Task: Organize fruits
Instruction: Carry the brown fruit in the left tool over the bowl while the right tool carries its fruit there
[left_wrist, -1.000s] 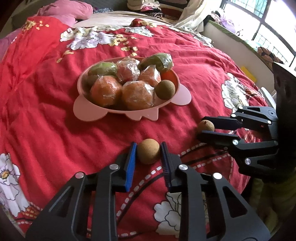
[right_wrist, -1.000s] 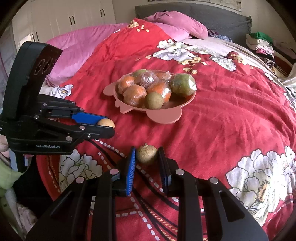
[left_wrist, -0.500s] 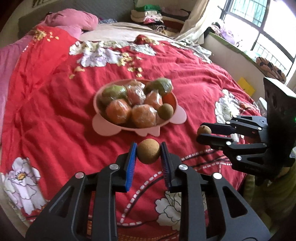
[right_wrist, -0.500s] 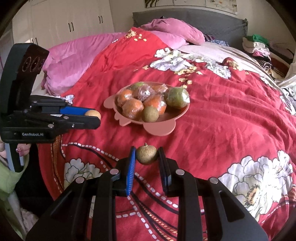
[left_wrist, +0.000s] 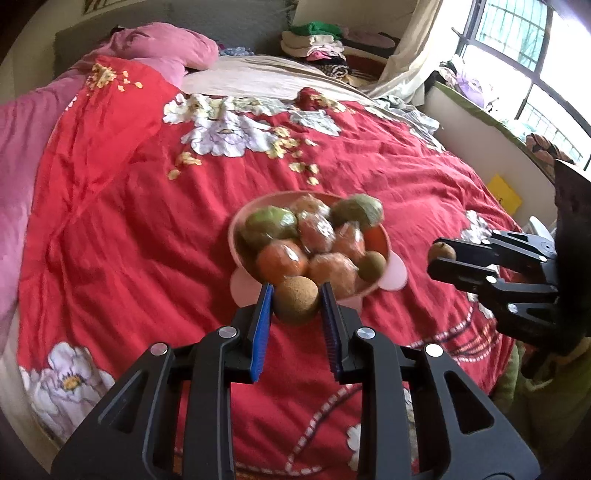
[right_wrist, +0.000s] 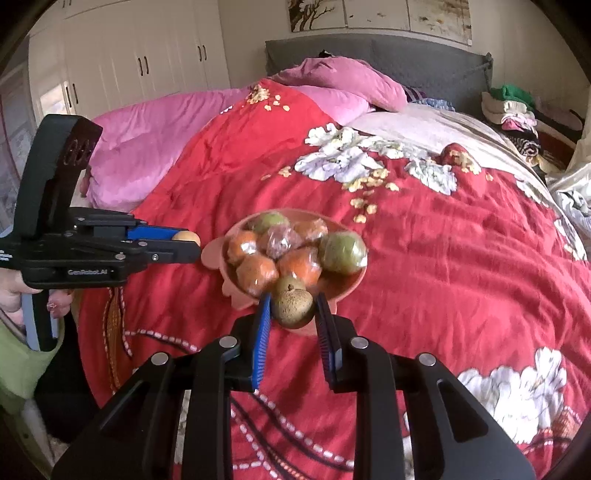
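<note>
The left tongs (left_wrist: 295, 300) clamp a smooth tan round fruit (left_wrist: 295, 301); the right tongs (right_wrist: 292, 308) clamp a rougher brown fruit (right_wrist: 293, 307), perhaps a longan. Both hang above a red floral bedspread (left_wrist: 129, 229). Mid-bed, a pink bowl (right_wrist: 343, 286) holds wrapped oranges (right_wrist: 256, 273) and green fruits (right_wrist: 343, 253).

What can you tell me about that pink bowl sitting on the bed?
The pink bowl is shallow and round, looks like matte plastic or silicone, with small rounded tabs sticking out from its rim. It sits upright on the red floral quilt, piled with fruit: several orange fruits in clear wrap, two wrapped green fruits and a small brown round one near the front edge. Neither gripper touches it.
</note>
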